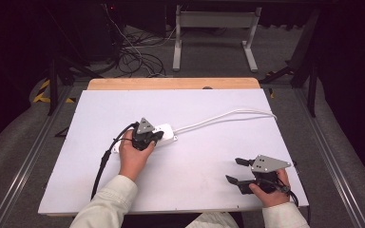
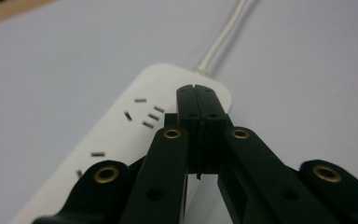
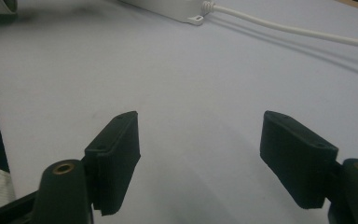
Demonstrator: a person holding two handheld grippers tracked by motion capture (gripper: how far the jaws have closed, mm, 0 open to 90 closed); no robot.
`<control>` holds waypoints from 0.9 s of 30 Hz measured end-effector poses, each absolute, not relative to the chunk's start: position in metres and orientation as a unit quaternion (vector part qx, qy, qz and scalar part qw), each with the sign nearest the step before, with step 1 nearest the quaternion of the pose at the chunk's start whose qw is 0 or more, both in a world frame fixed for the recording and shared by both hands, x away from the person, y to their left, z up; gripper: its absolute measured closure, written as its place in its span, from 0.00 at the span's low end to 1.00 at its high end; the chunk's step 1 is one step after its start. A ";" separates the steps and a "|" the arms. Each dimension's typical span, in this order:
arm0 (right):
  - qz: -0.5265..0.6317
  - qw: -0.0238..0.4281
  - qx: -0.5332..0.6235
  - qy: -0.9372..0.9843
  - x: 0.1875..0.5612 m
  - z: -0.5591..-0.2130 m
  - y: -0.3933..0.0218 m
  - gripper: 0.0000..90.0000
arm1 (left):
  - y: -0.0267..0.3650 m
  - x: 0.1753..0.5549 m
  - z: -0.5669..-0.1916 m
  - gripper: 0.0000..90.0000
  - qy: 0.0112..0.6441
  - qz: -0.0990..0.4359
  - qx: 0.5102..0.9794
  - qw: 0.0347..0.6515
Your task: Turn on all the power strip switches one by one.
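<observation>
A white power strip [image 1: 164, 133] lies on the white board, its white cord [image 1: 228, 116] running off to the right and looping back. My left gripper [image 1: 154, 137] sits over the strip with its jaws pressed together and nothing between them. In the left gripper view the closed jaw tips [image 2: 196, 95] rest above the cord end of the power strip [image 2: 121, 135], next to its socket slots. My right gripper [image 1: 233, 171] rests low at the board's front right, jaws wide apart and empty. The right gripper view shows its two fingertips [image 3: 119, 144] spread over bare board, with the power strip's end [image 3: 182, 11] far ahead.
The white board [image 1: 195, 156] lies on a wooden table [image 1: 171, 84] whose far edge shows. A black cable [image 1: 105, 156] trails from the left gripper toward the front left. Beyond the table are floor cables [image 1: 133, 52] and a white frame's legs [image 1: 214, 38].
</observation>
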State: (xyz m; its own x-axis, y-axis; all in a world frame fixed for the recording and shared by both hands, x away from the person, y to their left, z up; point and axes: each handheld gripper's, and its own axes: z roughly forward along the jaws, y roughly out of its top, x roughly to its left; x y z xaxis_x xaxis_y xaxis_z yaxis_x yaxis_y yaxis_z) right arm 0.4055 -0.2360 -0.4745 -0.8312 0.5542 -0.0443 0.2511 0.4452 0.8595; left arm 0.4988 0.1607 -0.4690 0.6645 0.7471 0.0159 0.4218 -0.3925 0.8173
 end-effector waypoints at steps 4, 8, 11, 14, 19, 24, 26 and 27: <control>0.467 0.163 0.245 0.834 0.406 -0.475 -0.237 0.32 | 0.173 0.494 -0.455 1.00 0.356 0.199 0.797 0.446; 0.466 0.162 0.245 0.835 0.406 -0.475 -0.236 0.32 | 0.179 0.484 -0.444 1.00 0.352 0.198 0.794 0.454; 0.465 0.163 0.244 0.835 0.406 -0.475 -0.236 0.32 | 0.179 0.476 -0.438 0.92 0.344 0.196 0.795 0.460; 0.467 0.166 0.246 0.833 0.405 -0.474 -0.237 0.32 | 0.179 0.465 -0.430 0.91 0.325 0.206 0.800 0.460; 0.467 0.165 0.246 0.833 0.405 -0.474 -0.237 0.32 | 0.184 0.450 -0.420 0.83 0.312 0.199 0.800 0.472; 0.467 0.166 0.246 0.833 0.405 -0.474 -0.237 0.31 | 0.193 0.437 -0.412 0.70 0.301 0.201 0.799 0.480; 0.468 0.167 0.247 0.832 0.405 -0.474 -0.237 0.31 | 0.197 0.433 -0.410 0.66 0.300 0.204 0.798 0.481; 0.468 0.167 0.248 0.831 0.405 -0.474 -0.237 0.30 | 0.199 0.431 -0.410 0.63 0.302 0.205 0.797 0.481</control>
State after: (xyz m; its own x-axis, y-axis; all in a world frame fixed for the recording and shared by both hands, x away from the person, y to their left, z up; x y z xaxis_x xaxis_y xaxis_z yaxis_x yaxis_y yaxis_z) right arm 0.4046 -0.2372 -0.4736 -0.8212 0.5689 -0.0457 0.2557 0.4383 0.8617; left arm 0.4307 0.1992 -0.4096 0.7337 0.6785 0.0355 0.2842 -0.3540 0.8910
